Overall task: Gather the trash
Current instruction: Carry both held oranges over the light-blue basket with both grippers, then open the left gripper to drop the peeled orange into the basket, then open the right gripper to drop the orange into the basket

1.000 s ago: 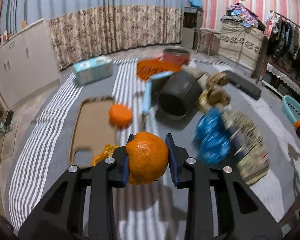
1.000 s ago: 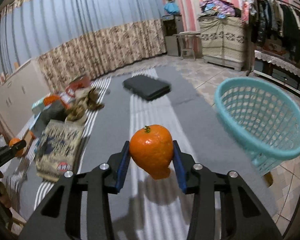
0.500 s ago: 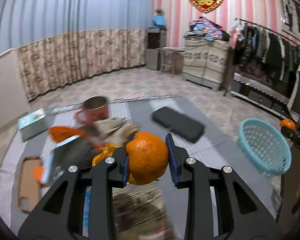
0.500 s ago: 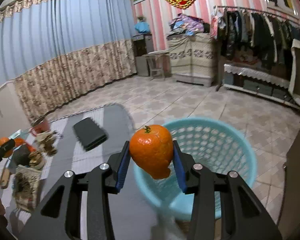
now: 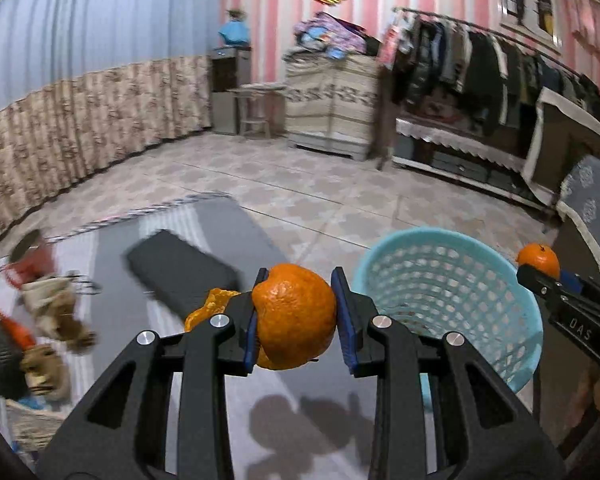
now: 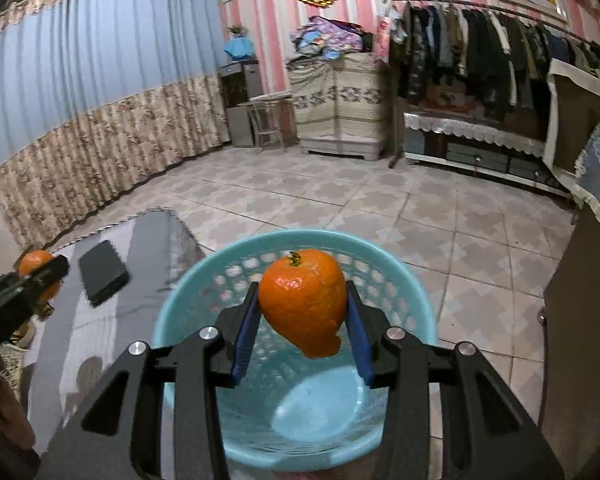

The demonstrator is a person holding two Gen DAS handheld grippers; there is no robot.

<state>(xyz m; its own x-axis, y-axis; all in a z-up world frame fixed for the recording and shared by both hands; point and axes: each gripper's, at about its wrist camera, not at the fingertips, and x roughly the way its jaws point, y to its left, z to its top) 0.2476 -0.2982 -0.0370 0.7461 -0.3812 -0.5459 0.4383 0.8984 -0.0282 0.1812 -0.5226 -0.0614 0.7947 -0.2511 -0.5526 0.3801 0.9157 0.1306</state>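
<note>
Over the bench edge and tiled floor: one room, two wrist views, contents listed from largest to smallest.
Bench (image 5: 228, 224): one, draped in a grey cloth with pale stripes; its far corner shows in both views.
Clothes rack (image 6: 480, 48): one, hung with dark garments along the pink striped wall.
Curtain (image 6: 100, 92): one, blue above and floral below.
Basket (image 6: 188, 312): one, turquoise plastic with a perforated wall, standing on the floor just beside the bench; its bottom looks bare where it is visible.
Black case (image 5: 180, 272): one flat dark slab lying on the bench, blurred.
Clutter at the left of the bench (image 5: 48, 312): about four blurred items, among them a red cup and brownish wrappers; an exact count cannot be made.
Grippers: two.
Left gripper (image 5: 296, 316): its blue-padded fingers (image 5: 250, 328) pinch one orange peel shell (image 5: 296, 312), held above the bench near the basket rim.
Right gripper (image 6: 302, 320): its fingers (image 6: 244, 332) pinch one orange peel with a green stem (image 6: 304, 300), held directly above the basket opening.
Orange peels: two in all, one per gripper, neither in the basket yet; a loose flap hangs behind the left one.
Hands: part of one shows at the lower left edge of the right view.
</note>
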